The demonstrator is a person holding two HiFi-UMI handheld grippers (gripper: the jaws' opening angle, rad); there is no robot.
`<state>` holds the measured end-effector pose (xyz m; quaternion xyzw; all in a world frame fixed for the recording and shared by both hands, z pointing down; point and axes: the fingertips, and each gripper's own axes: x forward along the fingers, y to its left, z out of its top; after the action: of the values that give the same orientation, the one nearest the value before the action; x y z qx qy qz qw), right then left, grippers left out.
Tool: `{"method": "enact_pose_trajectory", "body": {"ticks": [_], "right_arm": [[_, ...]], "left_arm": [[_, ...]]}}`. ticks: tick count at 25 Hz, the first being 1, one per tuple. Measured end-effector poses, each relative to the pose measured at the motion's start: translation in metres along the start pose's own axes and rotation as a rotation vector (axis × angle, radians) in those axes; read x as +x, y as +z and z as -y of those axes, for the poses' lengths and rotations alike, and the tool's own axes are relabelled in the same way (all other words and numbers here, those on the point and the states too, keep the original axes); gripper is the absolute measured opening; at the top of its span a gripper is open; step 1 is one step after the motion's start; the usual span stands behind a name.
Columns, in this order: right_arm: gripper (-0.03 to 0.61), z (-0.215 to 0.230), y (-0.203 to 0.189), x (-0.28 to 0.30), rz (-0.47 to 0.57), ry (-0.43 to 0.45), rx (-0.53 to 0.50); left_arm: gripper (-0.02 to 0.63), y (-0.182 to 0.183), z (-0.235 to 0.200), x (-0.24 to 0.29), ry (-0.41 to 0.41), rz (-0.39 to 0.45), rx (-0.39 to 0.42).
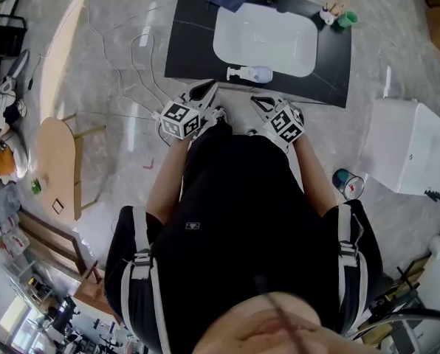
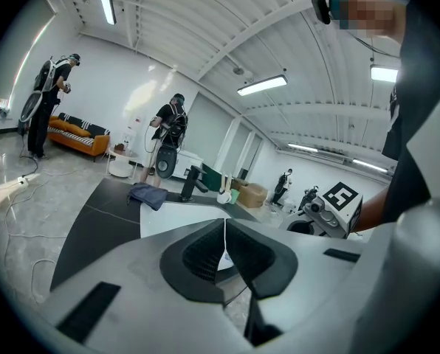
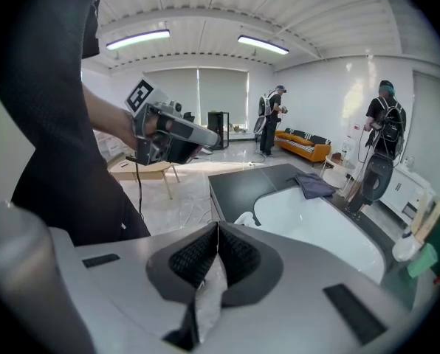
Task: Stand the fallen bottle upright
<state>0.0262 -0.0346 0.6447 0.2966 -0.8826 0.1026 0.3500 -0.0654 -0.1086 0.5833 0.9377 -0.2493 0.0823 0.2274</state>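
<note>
Direction matters most for us now: the bottle (image 1: 249, 73) lies on its side at the near edge of the black desk (image 1: 187, 43), just on our side of the white basin (image 1: 264, 39). It is ahead of both claws and in the gap between them. We read its long axis as running crosswise to the way the claws point, with the pump end toward the left claw's side and the rounded body toward the right claw's side. Our left claw (image 1: 207, 87) is clenched with nothing in it, its pads meeting along a thin seam in the left gripper view. Our right claw (image 1: 260, 102) is likewise clenched and empty. Both hang short of the desk edge and neither touches the bottle. In the right gripper view a white bit shows just beyond the jaw tips, slightly to their right, and we take it for the bottle. We judge the right claw nearer the body and the left claw nearer the pump. Whichever goes in must first release its jaws and come at the bottle across its axis.
</note>
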Motion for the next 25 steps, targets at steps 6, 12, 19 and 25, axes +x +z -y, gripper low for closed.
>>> {"method": "enact_pose_trajectory", "body": {"ticks": [6,12,19,25], "right_arm": [[0.058,0.005,0.01,0.012,-0.013,-0.042,0.043],[0.06,0.005,0.015,0.025,-0.025,-0.083,0.056],[0.059,0.003,0.021,0.032,-0.041,-0.1,0.047],[0.06,0.01,0.027,0.04,-0.057,-0.096,0.031]], "left_arm": [[0.016,0.008,-0.018,0.0,-0.048,-0.02,0.015],[0.016,0.012,-0.035,-0.008,-0.076,-0.022,0.027],[0.016,0.013,-0.051,-0.017,-0.074,0.009,0.025],[0.016,0.017,-0.067,-0.027,-0.046,0.037,0.005]]}}
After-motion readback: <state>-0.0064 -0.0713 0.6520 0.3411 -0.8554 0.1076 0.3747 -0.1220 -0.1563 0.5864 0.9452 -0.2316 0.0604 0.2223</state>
